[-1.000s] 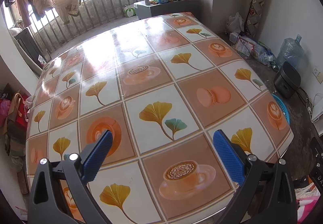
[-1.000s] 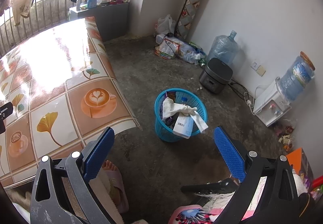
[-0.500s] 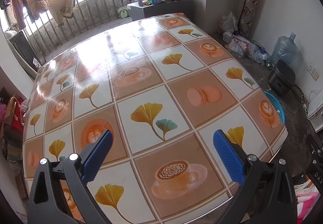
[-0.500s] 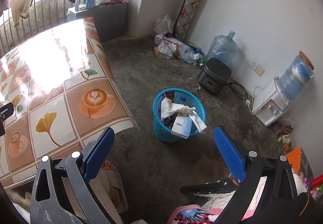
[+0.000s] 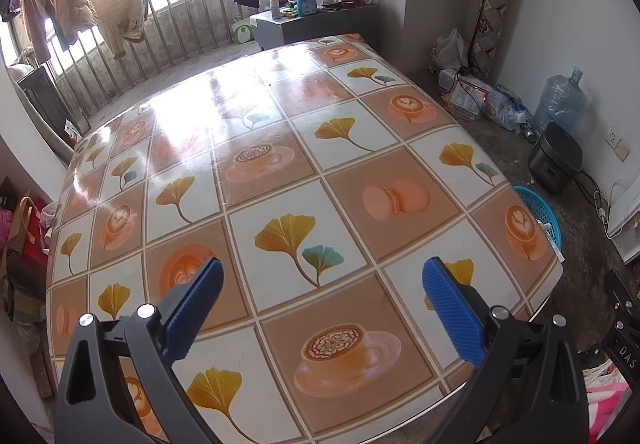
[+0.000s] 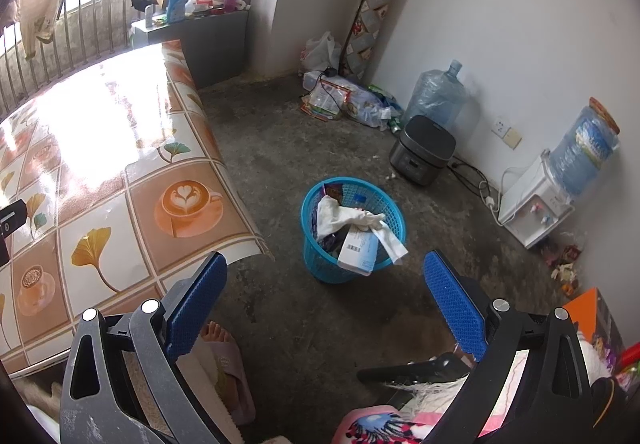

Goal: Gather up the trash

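A blue plastic trash basket (image 6: 320, 268) stands on the concrete floor beside the table's corner. It holds white crumpled tissue (image 6: 340, 213), a white carton (image 6: 358, 250) and wrappers. Its rim also shows past the table's right edge in the left wrist view (image 5: 538, 205). My right gripper (image 6: 324, 300) is open and empty, held above the floor short of the basket. My left gripper (image 5: 320, 304) is open and empty above the table (image 5: 280, 115), which has a glossy cloth printed with leaves and coffee cups. I see no loose trash on the table.
A black rice cooker (image 6: 422, 149), a water jug (image 6: 436, 93) and a water dispenser (image 6: 536, 199) line the right wall. Bags and packets (image 6: 344, 99) lie in the corner. A grey cabinet (image 5: 316, 23) with bottles stands behind the table. A slippered foot (image 6: 224, 360) is below my right gripper.
My left gripper has pulled back and risen a little, so more of the table and its near edge show. The right view has barely shifted. Both grippers stay open.
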Demonstrator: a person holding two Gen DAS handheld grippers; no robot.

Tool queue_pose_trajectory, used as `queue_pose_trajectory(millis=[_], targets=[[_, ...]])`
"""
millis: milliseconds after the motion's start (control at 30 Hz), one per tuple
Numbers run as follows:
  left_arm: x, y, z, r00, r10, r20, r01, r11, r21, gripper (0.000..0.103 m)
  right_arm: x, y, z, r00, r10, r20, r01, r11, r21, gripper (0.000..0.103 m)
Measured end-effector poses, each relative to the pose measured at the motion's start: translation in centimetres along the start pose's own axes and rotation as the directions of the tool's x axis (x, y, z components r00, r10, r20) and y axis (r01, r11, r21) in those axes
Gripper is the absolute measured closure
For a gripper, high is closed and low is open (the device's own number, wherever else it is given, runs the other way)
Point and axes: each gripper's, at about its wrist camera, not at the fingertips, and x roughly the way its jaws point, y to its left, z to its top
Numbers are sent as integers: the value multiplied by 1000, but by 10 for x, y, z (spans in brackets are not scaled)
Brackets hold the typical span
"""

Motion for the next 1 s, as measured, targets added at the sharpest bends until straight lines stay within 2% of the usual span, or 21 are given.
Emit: queue_pose_trajectory(millis=[1000], targets=[[-4, 4, 0, 1000, 7, 8, -6, 1000, -15, 5, -9, 8, 0, 1000, -3, 13, 3, 1000, 7, 8]])
